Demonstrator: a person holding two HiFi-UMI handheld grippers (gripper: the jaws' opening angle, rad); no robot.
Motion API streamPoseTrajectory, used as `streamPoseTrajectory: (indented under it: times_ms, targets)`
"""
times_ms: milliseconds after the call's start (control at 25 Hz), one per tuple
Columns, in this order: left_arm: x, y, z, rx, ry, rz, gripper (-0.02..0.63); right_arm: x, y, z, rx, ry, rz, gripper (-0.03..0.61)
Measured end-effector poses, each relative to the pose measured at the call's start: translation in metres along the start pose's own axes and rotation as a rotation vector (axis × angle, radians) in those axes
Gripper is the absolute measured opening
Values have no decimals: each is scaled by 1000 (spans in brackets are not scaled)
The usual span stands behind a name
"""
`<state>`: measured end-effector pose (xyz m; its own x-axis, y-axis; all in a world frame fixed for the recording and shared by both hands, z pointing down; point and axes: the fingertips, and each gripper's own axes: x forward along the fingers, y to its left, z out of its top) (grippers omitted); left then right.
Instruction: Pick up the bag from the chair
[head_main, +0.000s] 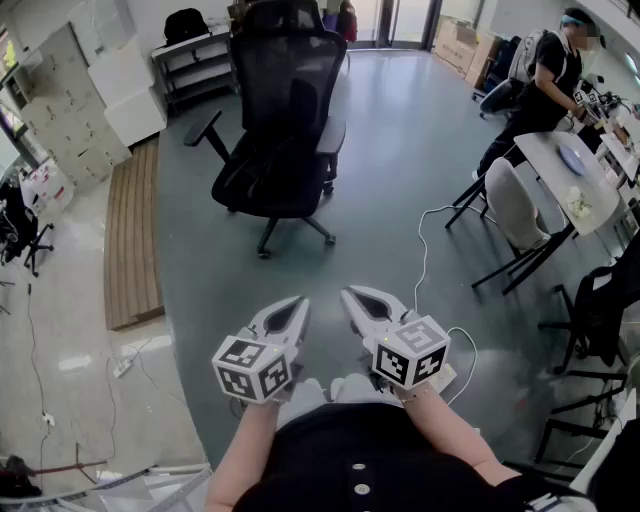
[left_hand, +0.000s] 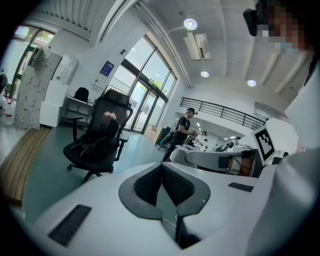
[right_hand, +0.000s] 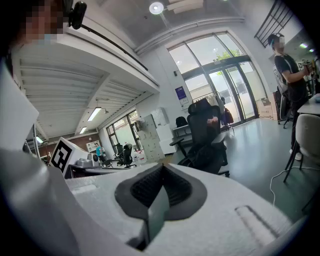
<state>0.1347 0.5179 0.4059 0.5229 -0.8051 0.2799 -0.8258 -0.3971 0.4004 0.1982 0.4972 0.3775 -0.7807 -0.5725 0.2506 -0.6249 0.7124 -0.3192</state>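
Note:
A black office chair (head_main: 285, 130) stands on the grey floor well ahead of me. A dark bag (head_main: 297, 118) sits on its seat, leaning against the backrest. The left gripper view shows the same chair (left_hand: 75, 150) with the bag (left_hand: 100, 137) on it at the left, and the right gripper view shows the chair (right_hand: 207, 142) at centre right. My left gripper (head_main: 298, 304) and right gripper (head_main: 350, 294) are held side by side close to my body, far short of the chair. Both are shut with nothing in them; the pads meet at the tips of the left gripper (left_hand: 161, 165) and of the right gripper (right_hand: 161, 167).
A person (head_main: 545, 80) stands at a white table (head_main: 575, 185) on the right, with a white chair (head_main: 515, 205) beside it. A white cable (head_main: 425, 250) trails across the floor. A wooden board (head_main: 130, 240) and lockers (head_main: 60, 110) are on the left.

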Motion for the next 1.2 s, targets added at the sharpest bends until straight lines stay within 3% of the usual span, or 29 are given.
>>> streamPoseTrajectory:
  times_ms: [240,480,760,1200]
  targets:
    - [-2,7,1,-8,-12,50,18,-4,-11,-3,5,15,-22,-3]
    - [1,4,-4,-7,-7,40,18,-10,-17,-9,-27,42,-34,-3]
    - [13,-6,-5,-28,-12,14,18,-8,-12,-6,-29,21,42,-2]
    - [45,-11,-12,-92,-44,51,18,-18,-46,-11,-71,54,60,-2]
